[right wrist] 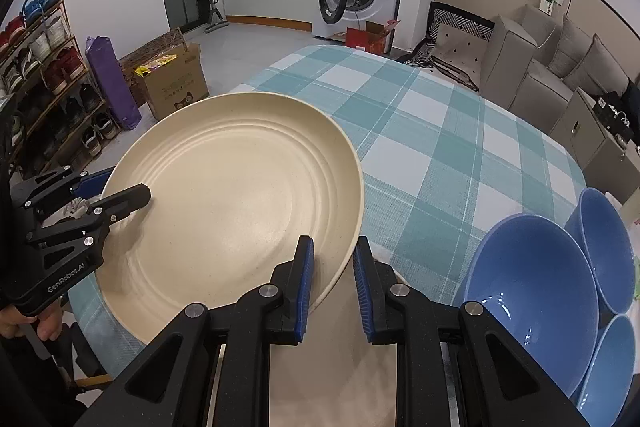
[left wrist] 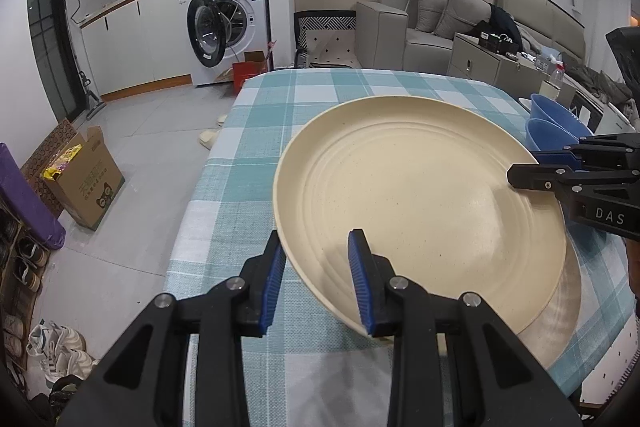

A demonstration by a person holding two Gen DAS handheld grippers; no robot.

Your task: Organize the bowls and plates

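A large cream plate [left wrist: 420, 195] is held above the checked tablecloth [left wrist: 320, 99] by both grippers. My left gripper [left wrist: 316, 279] straddles its near-left rim with a gap between the pads; it looks open around the rim. My right gripper [right wrist: 332, 283] straddles the opposite rim [right wrist: 344, 259], its pads also apart. In the right wrist view the plate [right wrist: 232, 203] fills the left centre, with the left gripper [right wrist: 132, 195] on its far edge. Three blue bowls [right wrist: 532, 291] sit at the right. A second cream plate [left wrist: 560, 311] lies under the held one.
The table's left edge [left wrist: 208, 167] drops to a grey floor with a cardboard box [left wrist: 84, 179], a shoe rack [right wrist: 44, 79] and a washing machine [left wrist: 228, 27]. A grey sofa [left wrist: 440, 23] and cabinets stand beyond the table.
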